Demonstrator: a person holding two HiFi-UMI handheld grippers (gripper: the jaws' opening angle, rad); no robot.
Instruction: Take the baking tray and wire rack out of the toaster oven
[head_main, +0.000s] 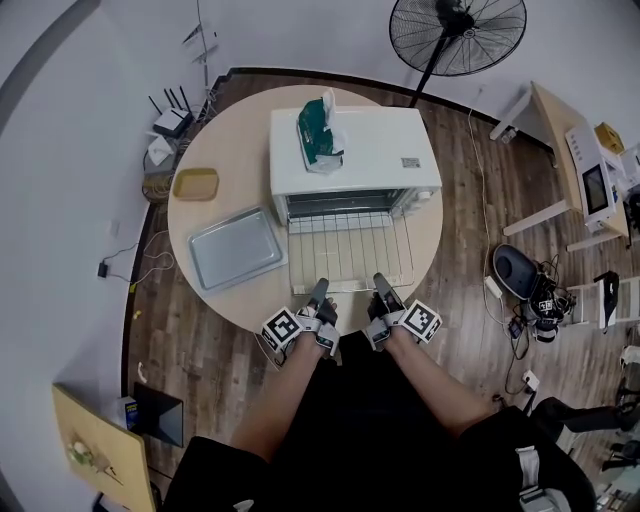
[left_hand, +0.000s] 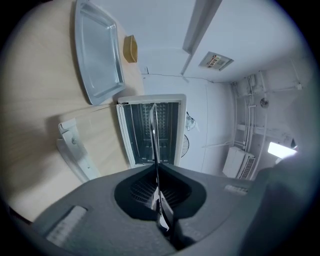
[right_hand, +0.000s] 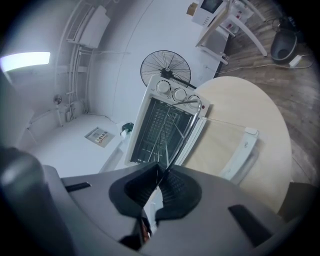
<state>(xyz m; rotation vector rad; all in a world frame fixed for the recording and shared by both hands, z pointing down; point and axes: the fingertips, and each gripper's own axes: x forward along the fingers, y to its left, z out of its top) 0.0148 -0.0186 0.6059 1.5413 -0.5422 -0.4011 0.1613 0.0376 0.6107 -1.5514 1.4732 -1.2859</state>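
Observation:
The wire rack (head_main: 350, 250) is drawn most of the way out of the white toaster oven (head_main: 350, 150) and hangs level over the oven's open door. My left gripper (head_main: 320, 288) is shut on the rack's near edge at the left, and my right gripper (head_main: 381, 281) is shut on the same edge at the right. In the left gripper view the rack (left_hand: 154, 140) runs edge-on from the left gripper (left_hand: 156, 172) into the oven mouth (left_hand: 142, 130). The right gripper view shows the rack (right_hand: 167, 135) leaving the right gripper (right_hand: 161, 172). The grey baking tray (head_main: 235, 248) lies on the table, left of the oven.
A round wooden table (head_main: 200, 290) carries everything. A small yellow dish (head_main: 196, 184) sits behind the baking tray. A green bag (head_main: 320, 130) lies on the oven's top. The open door's white handle (left_hand: 75, 150) juts toward me. A floor fan (head_main: 458, 35) stands beyond the table.

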